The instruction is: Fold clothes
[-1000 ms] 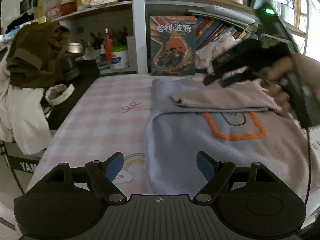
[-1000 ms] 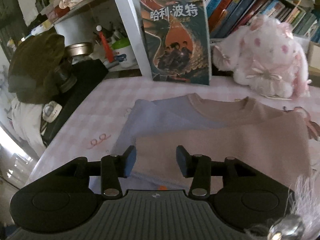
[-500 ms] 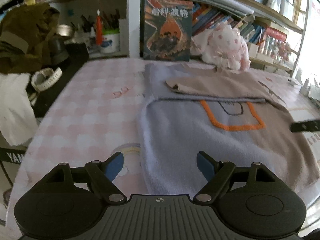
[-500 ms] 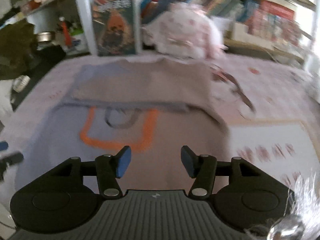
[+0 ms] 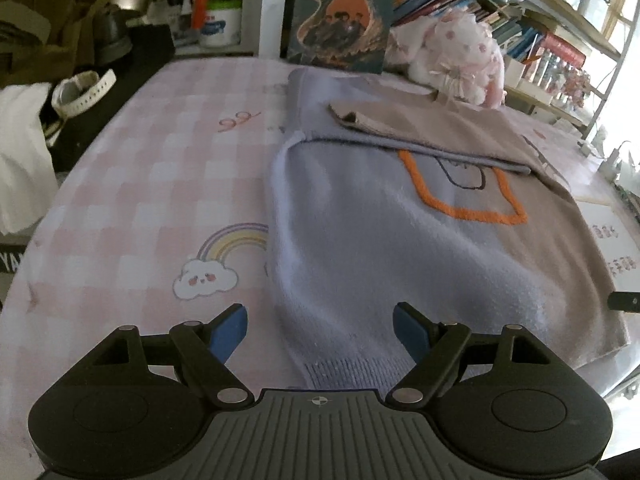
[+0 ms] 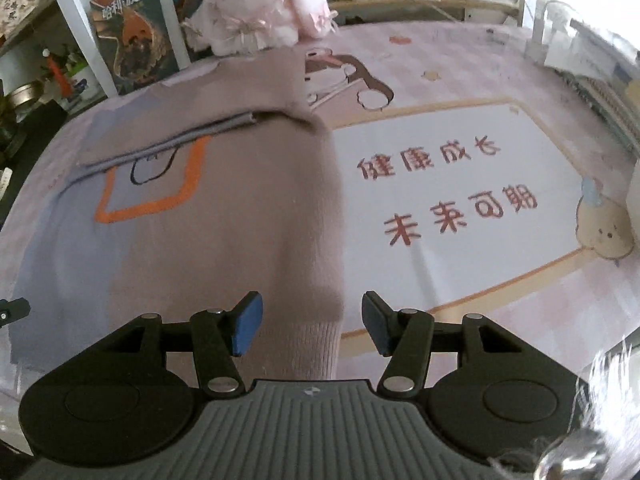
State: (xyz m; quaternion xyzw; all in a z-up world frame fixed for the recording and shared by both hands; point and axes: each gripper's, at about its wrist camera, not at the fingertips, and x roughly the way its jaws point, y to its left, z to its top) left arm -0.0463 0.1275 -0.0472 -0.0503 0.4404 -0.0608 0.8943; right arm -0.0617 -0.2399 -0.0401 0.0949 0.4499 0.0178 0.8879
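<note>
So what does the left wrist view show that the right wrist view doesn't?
Left only: the rainbow print, a white watch and the sweater's lilac hem corner between the open left gripper. Right only: the white panel with red characters and the tan hem corner at the open right gripper. Both: sweater, book, plush bunny.
</note>
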